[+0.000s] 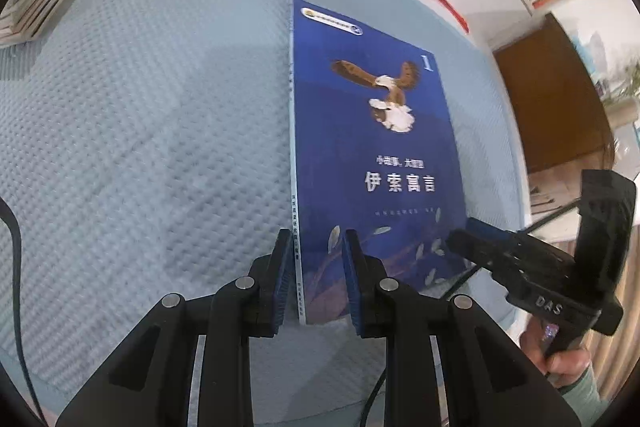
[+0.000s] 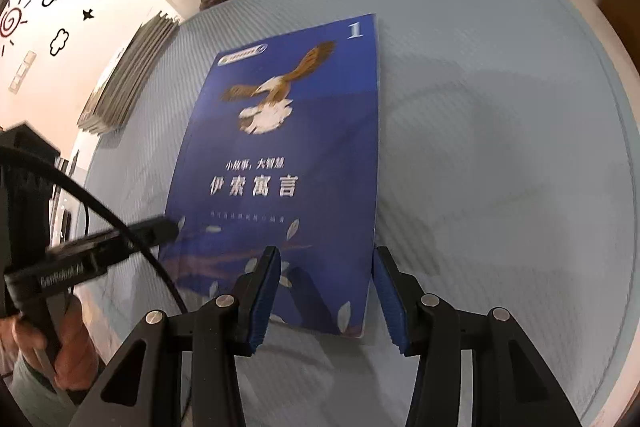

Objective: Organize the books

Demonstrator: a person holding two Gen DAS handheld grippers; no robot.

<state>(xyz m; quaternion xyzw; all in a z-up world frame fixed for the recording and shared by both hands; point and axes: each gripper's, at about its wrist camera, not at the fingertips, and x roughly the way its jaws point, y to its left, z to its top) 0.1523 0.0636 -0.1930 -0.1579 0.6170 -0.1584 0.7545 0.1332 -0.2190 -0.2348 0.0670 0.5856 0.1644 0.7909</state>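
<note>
a blue book [image 1: 372, 155] lies flat, cover up, on a pale blue quilted mat [image 1: 140, 147], near the mat's middle. the left gripper [image 1: 316, 279] hangs over the book's near corner on the spine side, its two blue pads a narrow gap apart with the spine edge between them; whether the pads press the book cannot be told. the right gripper [image 2: 324, 291] straddles the opposite near corner, its jaws spread wider and apparently not touching the cover.

the step in hand looks like taking hold of the book by its near edge. to do it well, each gripper probably needs one pad slid under the cover edge and one on top, both at the same depth, so the book lifts level and does not sag or fan open (it looks thin and soft-covered).

the cover shows a brown and white eagle, white chinese lettering, a numeral one at the top corner and pale leaves along the bottom. a stack of other books [image 2: 128, 75] sits at the mat's far left edge.
</note>
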